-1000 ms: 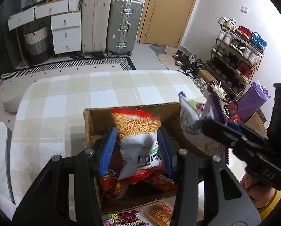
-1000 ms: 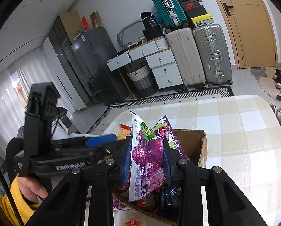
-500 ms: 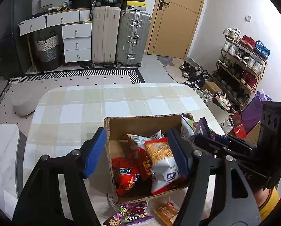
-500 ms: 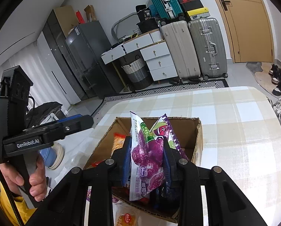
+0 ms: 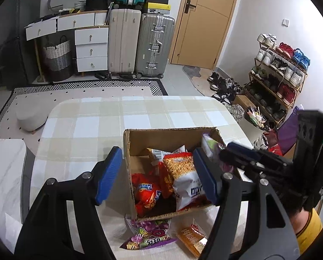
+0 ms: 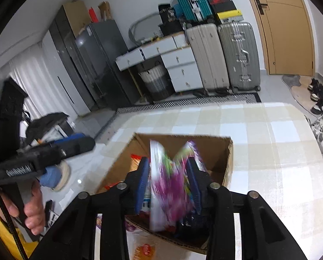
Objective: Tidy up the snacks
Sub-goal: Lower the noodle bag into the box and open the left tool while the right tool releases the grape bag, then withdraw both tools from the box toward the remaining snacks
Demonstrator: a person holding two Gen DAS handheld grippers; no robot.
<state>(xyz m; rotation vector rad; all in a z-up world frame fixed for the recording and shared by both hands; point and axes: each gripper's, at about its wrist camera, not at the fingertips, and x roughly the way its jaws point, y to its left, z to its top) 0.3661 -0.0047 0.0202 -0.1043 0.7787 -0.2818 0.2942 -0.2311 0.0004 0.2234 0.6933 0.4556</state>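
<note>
My left claw [image 5: 157, 175] stands released, blue pads wide apart with nothing between them, above the near side of the open brown cardboard box [image 5: 137, 138] on the checked cream-and-white table [image 5: 100, 121]. Inside the box: a white-and-orange bag of stick crisps [image 5: 184, 179] leaning upright, a red snack bag [image 5: 146, 192] beside it at the left, and a further white bag [image 5: 167, 150] behind.

My right claw [image 6: 167, 184] is over the box's right side. Its jaws are opening; the purple-and-white snack packet [image 6: 170, 186] is between the pads, motion-blurred, so I cannot tell whether they touch it.

On the table, just in front of the box: a purple-and-green candy bag [image 5: 148, 234] and a flat orange-wrapped packet [image 5: 191, 236], both lying flat.
</note>
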